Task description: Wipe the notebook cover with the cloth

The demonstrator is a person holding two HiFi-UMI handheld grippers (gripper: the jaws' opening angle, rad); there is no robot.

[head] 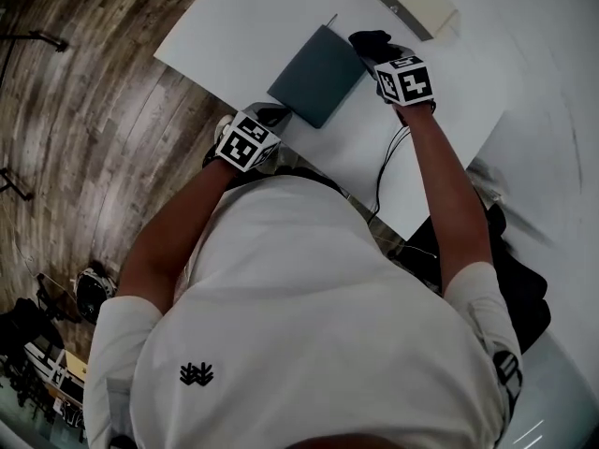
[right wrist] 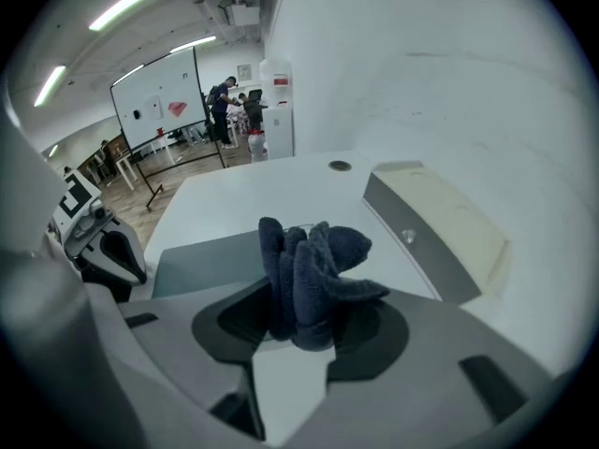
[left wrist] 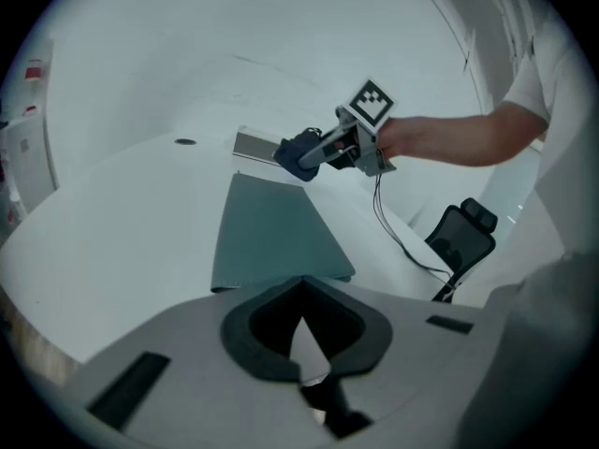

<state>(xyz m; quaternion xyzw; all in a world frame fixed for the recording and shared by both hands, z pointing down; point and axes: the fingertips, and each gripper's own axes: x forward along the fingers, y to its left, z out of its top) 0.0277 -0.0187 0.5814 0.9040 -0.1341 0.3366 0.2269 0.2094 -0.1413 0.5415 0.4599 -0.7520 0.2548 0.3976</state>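
Here the dark teal notebook (head: 318, 75) lies flat on the white bench (head: 440, 110), close to its near edge. The left gripper (head: 271, 116) has its jaws drawn together, tips at the notebook's near corner. The right gripper (head: 376, 56) is clamped on a bunched dark cloth (head: 370, 42) at the notebook's far right corner; contact there is unclear. A cream case (head: 409, 2) sits toward the far edge.

A beige box (head: 407, 1) lies on the white table (head: 239, 21); a black chair (left wrist: 465, 234) stands beside it.
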